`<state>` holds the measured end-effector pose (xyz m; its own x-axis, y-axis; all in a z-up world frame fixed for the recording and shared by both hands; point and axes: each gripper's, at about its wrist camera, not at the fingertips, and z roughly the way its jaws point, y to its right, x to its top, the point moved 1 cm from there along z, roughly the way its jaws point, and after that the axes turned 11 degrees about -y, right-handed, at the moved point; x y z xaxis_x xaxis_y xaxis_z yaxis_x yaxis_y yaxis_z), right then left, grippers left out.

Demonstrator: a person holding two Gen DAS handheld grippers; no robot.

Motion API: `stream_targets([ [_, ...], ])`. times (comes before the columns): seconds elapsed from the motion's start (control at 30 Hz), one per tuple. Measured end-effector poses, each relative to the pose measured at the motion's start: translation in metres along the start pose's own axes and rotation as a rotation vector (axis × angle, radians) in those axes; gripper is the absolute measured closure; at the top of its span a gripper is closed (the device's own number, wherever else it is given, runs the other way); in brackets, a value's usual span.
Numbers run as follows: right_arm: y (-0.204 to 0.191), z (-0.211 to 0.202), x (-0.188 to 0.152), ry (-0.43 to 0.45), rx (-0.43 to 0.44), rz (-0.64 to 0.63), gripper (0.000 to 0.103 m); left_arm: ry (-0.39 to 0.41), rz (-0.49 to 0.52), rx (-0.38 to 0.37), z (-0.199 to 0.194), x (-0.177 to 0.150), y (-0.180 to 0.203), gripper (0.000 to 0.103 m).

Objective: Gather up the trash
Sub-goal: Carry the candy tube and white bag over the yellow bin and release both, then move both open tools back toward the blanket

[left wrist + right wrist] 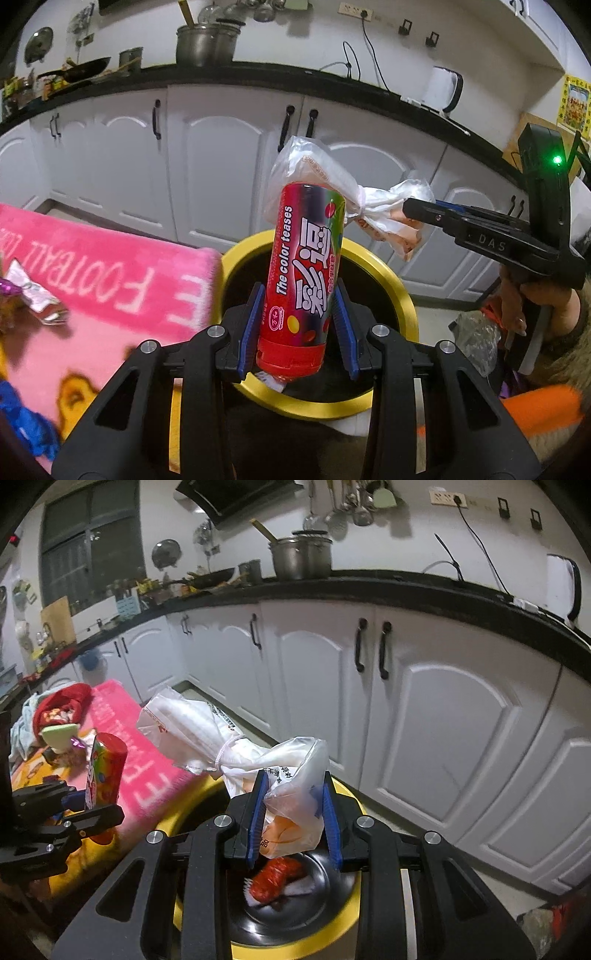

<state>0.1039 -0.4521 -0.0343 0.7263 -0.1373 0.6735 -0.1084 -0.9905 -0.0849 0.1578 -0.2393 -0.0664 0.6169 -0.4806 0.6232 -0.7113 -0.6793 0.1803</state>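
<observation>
My left gripper point(297, 295) is shut on a red candy tube point(301, 280) printed "The color teases", held upright over the yellow-rimmed bin point(391, 284). My right gripper point(294, 794) is shut on a tied clear plastic bag point(236, 738), which sticks out to the left above the same bin point(343, 923). In the left wrist view the bag point(325, 173) shows behind the tube, with the right gripper point(417, 212) holding its tail. In the right wrist view the tube point(105, 768) and left gripper point(79, 805) are at the left. A red wrapper point(277, 880) lies inside the bin.
A pink "FOOTBALL" blanket point(110, 288) covers the surface left of the bin, with a silver wrapper point(37, 299) on it. White kitchen cabinets point(424, 701) and a black countertop point(406, 587) stand behind. A red cloth pile point(62, 705) lies on the blanket's far end.
</observation>
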Motion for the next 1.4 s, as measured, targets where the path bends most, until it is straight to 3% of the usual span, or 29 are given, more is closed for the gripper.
stream_targets([
  [0.33, 0.019, 0.024, -0.011, -0.071, -0.046, 0.057, 0.075, -0.057, 0.006, -0.004, 0.039, -0.003, 0.004, 0.074],
  [0.63, 0.019, 0.042, -0.016, -0.130, -0.031, 0.064, 0.074, -0.096, -0.010, -0.018, 0.064, -0.005, 0.003, 0.073],
  [0.8, 0.021, 0.049, -0.018, -0.161, 0.001, 0.085, 0.067, -0.112, -0.030, -0.011, 0.072, -0.006, -0.003, 0.073],
  [1.17, 0.022, 0.046, -0.015, -0.154, 0.013, 0.094, 0.060, -0.106, -0.045, 0.012, 0.063, -0.007, -0.009, 0.047],
  [1.27, 0.021, 0.041, -0.011, -0.138, 0.018, 0.095, 0.056, -0.099, -0.041, 0.021, 0.057, -0.007, -0.007, 0.035],
  [1.4, 0.015, 0.030, -0.005, -0.115, 0.035, 0.078, 0.051, -0.092, -0.039, 0.033, 0.049, -0.006, -0.007, 0.031],
])
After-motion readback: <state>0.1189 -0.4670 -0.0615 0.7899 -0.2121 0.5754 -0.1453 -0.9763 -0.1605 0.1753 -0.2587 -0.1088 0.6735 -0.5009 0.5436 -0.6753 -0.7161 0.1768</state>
